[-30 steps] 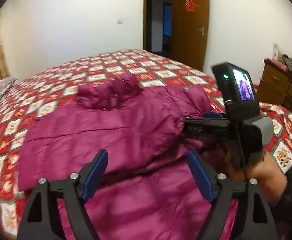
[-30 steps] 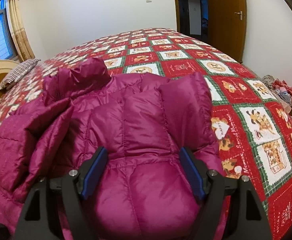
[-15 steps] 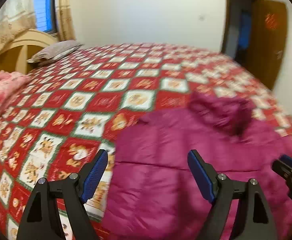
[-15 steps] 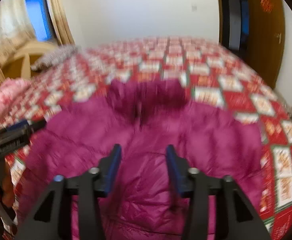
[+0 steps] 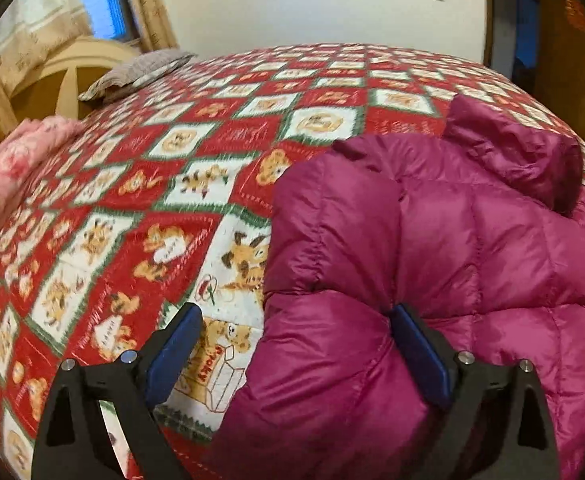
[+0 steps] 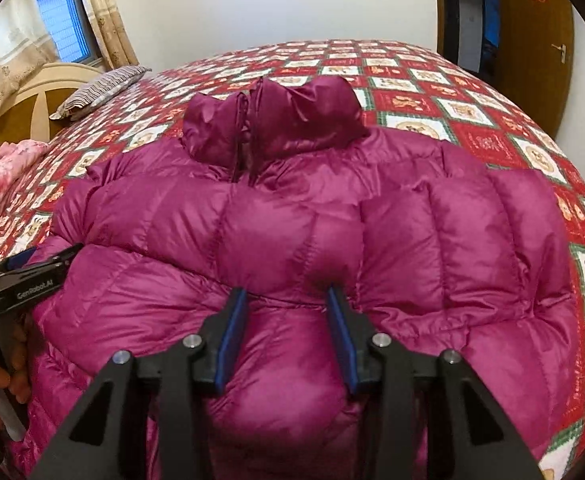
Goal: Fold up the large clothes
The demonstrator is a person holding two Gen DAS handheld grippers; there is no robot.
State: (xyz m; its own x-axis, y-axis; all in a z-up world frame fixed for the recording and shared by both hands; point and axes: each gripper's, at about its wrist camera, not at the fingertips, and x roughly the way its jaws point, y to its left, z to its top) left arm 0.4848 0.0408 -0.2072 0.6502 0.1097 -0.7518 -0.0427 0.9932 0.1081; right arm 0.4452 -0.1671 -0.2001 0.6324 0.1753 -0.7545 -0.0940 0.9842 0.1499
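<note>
A magenta quilted down jacket [image 6: 332, 240] lies on the bed with both sleeves folded across its front and its hood [image 6: 276, 120] at the far end. It also shows in the left wrist view [image 5: 452, 260]. My left gripper [image 5: 292, 340] is open at the jacket's left edge, with a puffed fold between its blue pads. It shows at the left edge of the right wrist view [image 6: 32, 264]. My right gripper [image 6: 286, 316] is half closed over the jacket's middle, with the padding bulging between its pads.
The bed has a red, white and green patchwork quilt [image 5: 152, 220]. A striped pillow [image 6: 100, 88] and a wooden headboard [image 6: 24, 96] are at the far left. A pink blanket [image 5: 12, 168] lies at the left. A brown door [image 6: 532, 40] stands at the right.
My left gripper swung left and came down at the jacket's left edge. My right gripper moved to the jacket's middle and its jaws narrowed. The sleeves now lie across the front.
</note>
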